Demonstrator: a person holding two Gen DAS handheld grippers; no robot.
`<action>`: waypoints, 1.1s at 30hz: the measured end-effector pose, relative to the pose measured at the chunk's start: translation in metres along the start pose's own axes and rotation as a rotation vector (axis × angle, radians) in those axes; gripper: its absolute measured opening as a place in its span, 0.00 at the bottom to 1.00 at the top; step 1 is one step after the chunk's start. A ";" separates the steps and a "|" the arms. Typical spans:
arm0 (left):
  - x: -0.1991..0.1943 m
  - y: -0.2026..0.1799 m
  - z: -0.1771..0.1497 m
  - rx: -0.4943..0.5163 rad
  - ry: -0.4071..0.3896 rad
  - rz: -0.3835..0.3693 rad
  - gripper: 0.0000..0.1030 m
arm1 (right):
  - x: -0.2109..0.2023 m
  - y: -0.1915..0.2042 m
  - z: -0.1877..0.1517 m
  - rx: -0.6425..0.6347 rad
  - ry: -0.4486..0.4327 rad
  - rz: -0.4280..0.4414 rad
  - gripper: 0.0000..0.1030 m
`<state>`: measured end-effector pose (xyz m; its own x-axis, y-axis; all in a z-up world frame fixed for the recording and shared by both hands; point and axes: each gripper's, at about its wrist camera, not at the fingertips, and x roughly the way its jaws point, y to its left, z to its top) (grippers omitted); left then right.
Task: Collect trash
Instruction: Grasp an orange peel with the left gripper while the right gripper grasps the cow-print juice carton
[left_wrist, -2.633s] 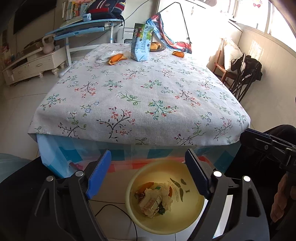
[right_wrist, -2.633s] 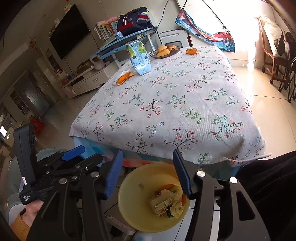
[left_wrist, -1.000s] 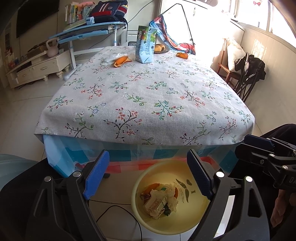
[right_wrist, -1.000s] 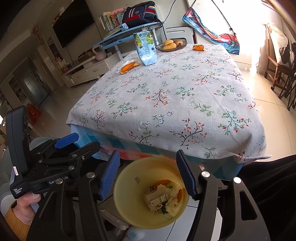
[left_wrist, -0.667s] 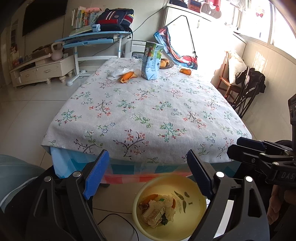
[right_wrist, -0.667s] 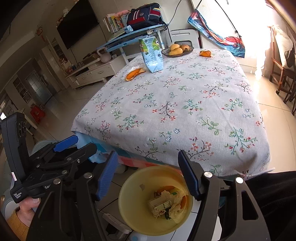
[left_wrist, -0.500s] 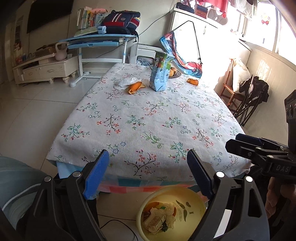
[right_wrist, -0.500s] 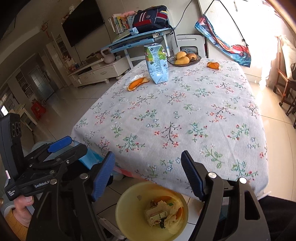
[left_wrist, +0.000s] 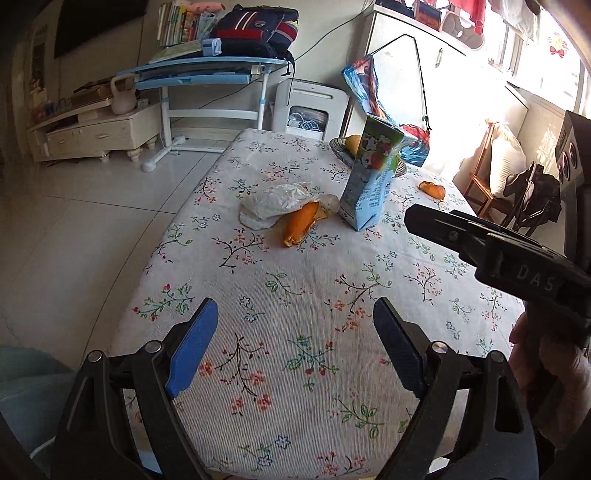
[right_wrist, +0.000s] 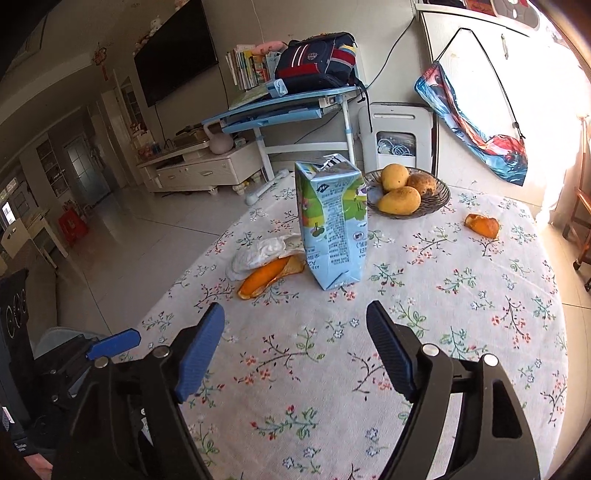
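Both grippers have risen above the table (left_wrist: 258, 369); the yellow basin is gone from view. Left gripper (left_wrist: 295, 347) and right gripper (right_wrist: 295, 343) gape wide, empty. Ahead, beside the upright carton (right_wrist: 332, 225), lie an orange peel (right_wrist: 264, 277) and crumpled wrapper (left_wrist: 275, 201), apparently plastic.

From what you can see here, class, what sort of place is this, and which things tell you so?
Most likely a family living room at home: a flat television on the wall, a child's study desk bearing books and a school backpack, and a dining table under a floral tablecloth with a fruit bowl.
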<state>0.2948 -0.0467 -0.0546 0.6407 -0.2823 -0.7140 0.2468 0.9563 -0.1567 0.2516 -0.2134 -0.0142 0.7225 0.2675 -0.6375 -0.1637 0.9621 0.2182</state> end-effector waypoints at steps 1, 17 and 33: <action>0.007 0.000 0.006 0.004 0.007 0.001 0.80 | 0.007 -0.001 0.005 0.000 -0.001 -0.003 0.74; 0.116 -0.007 0.064 0.066 0.163 -0.002 0.49 | 0.068 -0.017 0.037 -0.008 -0.026 0.004 0.74; 0.112 -0.029 0.058 0.094 0.158 -0.045 0.17 | 0.052 -0.029 0.037 -0.008 -0.026 0.031 0.28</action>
<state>0.4021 -0.1107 -0.0903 0.5069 -0.3020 -0.8073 0.3445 0.9295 -0.1315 0.3188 -0.2298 -0.0262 0.7343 0.2961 -0.6108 -0.1920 0.9537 0.2314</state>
